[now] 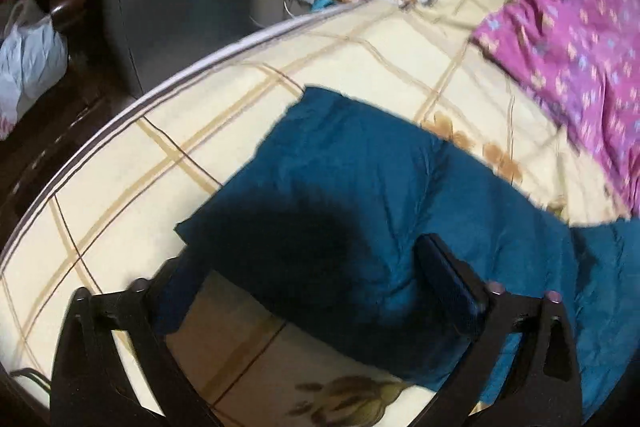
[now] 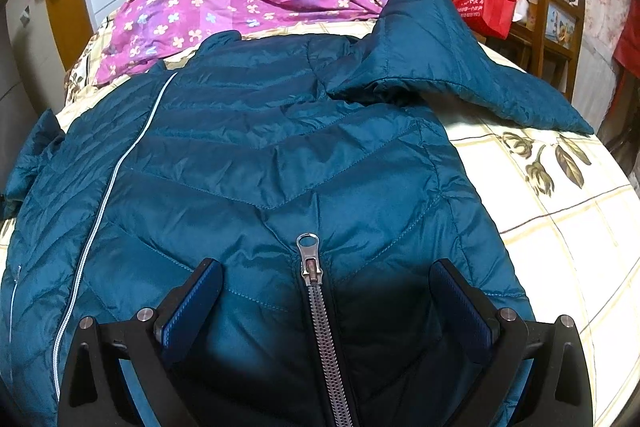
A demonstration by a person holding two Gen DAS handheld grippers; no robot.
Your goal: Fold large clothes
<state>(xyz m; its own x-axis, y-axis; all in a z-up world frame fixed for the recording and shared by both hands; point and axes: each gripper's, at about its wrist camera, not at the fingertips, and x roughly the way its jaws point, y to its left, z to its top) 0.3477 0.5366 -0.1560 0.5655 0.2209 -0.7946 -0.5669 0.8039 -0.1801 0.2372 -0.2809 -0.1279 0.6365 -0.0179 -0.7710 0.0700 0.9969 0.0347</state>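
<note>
The teal jacket (image 2: 256,163) lies spread on the bed sheet (image 2: 560,227). The right gripper (image 2: 326,291), jaws apart, straddles its zipper (image 2: 310,263) at lower centre. The left gripper (image 1: 316,275), jaws apart, hangs over a sleeve (image 1: 340,187) mid-frame, gripping nothing.

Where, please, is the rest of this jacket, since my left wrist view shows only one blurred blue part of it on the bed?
Observer: The jacket lies spread flat, its front up, below the right hand-held gripper.
Operator: Is the zip done up?
Observer: A metal zip runs between that gripper's fingers, its slider sitting partway up the front.
Operator: Does the right hand-held gripper hold anything?
Observer: No, its jaws stand open above the fabric.
Operator: Where is the hood?
Observer: The hood lies off the far right corner, on the bed sheet.
</note>
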